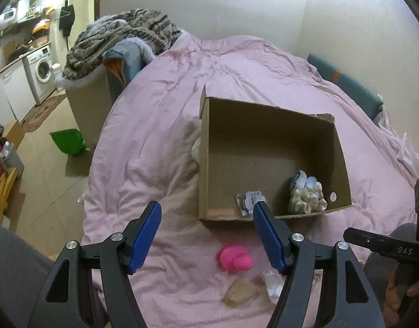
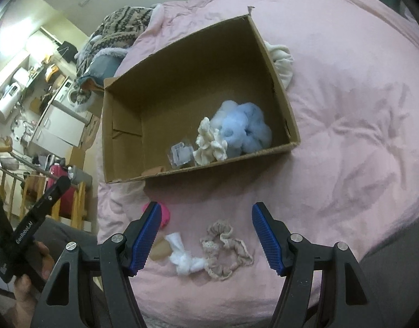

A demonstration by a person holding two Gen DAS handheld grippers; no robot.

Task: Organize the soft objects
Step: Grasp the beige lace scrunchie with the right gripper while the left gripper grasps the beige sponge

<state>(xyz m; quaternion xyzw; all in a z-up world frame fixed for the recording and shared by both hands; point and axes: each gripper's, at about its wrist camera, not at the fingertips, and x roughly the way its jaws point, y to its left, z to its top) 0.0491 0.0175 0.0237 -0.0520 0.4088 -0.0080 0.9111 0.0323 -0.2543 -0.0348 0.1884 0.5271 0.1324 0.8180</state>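
- Clearly the beige lace scrunchie is the nearest piece: feather-light, limp, likely to collapse under any pinch, so a bite across one bunched side of the ring looks safer than reaching for its hollow middle.
- It lies on the pink duvet, a ruffled loop, at about 6 o'clock from the cardboard box, touching nothing but the bedding.
- Just beside it at its 9 o'clock sits a white knotted cloth, and further that way a tan pad and a pink rubber duck.
- The right gripper hangs over the scrunchie with its jaws spread wide, empty.
- The left gripper is likewise released, holding nothing, poised between duck and box.
- Inside the box at its near right corner rest a fluffy blue scrunchie, a cream scrunchie and a small clear packet.
- A white cloth pokes out behind the box's far side.
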